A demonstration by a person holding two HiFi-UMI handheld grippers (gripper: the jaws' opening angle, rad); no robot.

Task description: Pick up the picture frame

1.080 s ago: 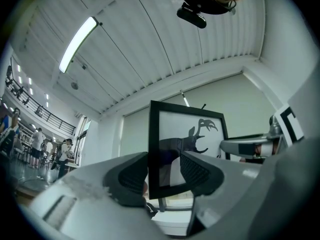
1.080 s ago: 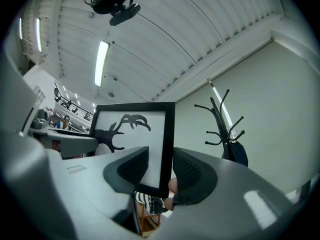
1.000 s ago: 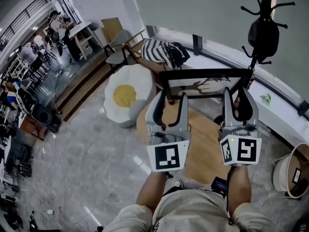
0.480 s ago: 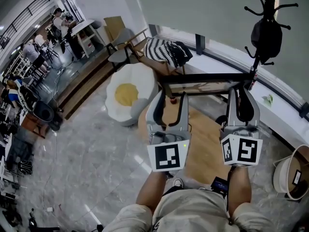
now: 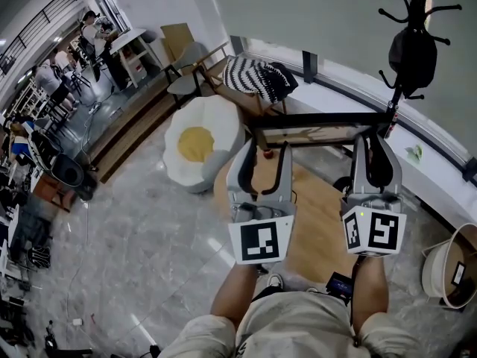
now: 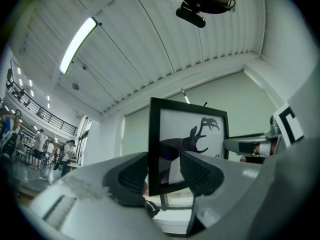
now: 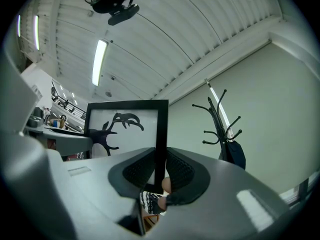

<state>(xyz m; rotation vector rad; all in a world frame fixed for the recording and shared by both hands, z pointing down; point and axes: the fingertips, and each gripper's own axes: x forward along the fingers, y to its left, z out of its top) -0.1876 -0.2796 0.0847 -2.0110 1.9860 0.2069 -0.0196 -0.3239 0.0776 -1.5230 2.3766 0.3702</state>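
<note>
The black picture frame [image 5: 320, 120] shows edge-on in the head view, as a dark bar across both grippers' tips. It holds a dark antlered silhouette on white [image 6: 187, 144], which the right gripper view also catches [image 7: 125, 129]. My right gripper [image 5: 373, 144] is shut on the frame's right border, pads tight on both sides [image 7: 160, 171]. My left gripper [image 5: 262, 151] stands open. The frame's left border lies between its spread pads [image 6: 164, 171], the left pad at the border's outer edge, the right pad in front of the picture.
A round wooden table [image 5: 317, 222] lies below the grippers. An egg-shaped cushion [image 5: 197, 144] sits on the floor at left, and a striped cushion [image 5: 257, 79] on a chair behind. A coat stand with a black bag [image 5: 408, 51] rises at right, near a white basket [image 5: 443, 267].
The frame has tipped from showing its picture to edge-on in the head view. The right gripper's jaws have closed onto its right border. Neither hand has shifted.
</note>
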